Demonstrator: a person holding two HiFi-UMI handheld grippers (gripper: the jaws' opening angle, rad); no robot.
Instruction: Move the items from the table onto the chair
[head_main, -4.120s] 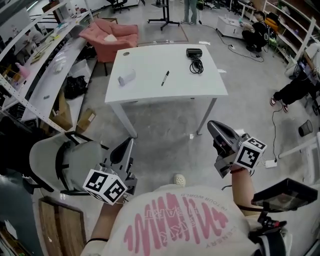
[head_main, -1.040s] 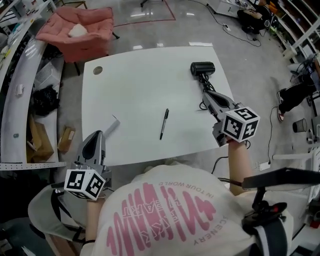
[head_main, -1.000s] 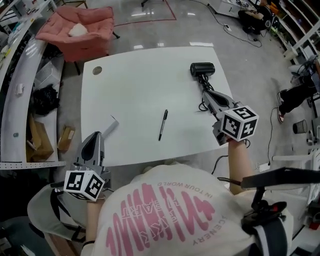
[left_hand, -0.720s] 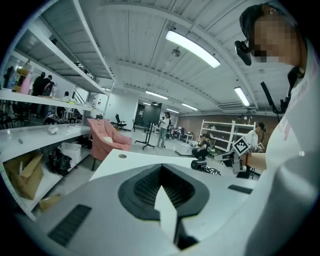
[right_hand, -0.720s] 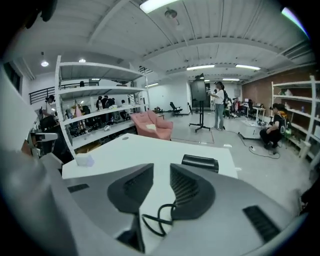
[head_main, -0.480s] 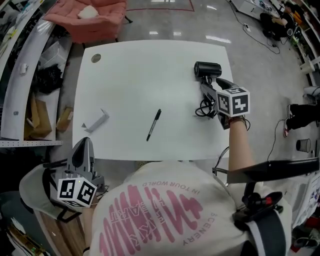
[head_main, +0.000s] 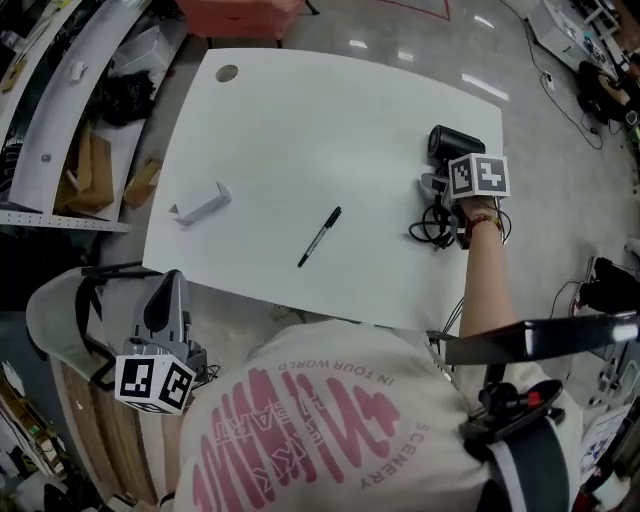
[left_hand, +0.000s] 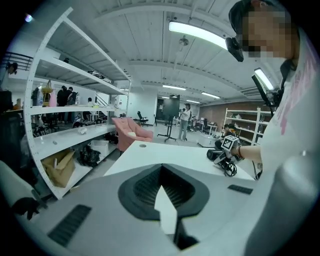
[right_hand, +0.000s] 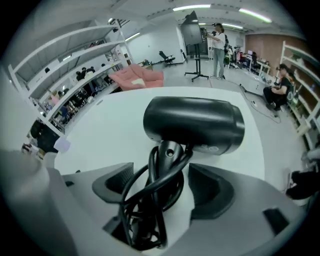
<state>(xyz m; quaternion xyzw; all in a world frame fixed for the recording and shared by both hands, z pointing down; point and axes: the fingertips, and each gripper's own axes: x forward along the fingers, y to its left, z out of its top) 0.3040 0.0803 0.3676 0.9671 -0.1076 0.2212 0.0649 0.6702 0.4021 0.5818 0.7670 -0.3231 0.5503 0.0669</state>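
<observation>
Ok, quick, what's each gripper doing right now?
Left gripper: shut, empty.
Right gripper: fingers opening around the hair dryer handle, not gripping it.

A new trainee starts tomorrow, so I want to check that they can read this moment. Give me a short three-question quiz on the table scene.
1. What sits between the jaws of the right gripper? A) pen B) hair dryer handle and cord C) white box
2. True or false: the left gripper holds the pen.
3. How many items lie on the table?
Key: 1 B; the jaws are opening, pads clear of the hair dryer. 2 False; it is shut and empty, off the table. 3 Three: hair dryer, pen, white box.
</observation>
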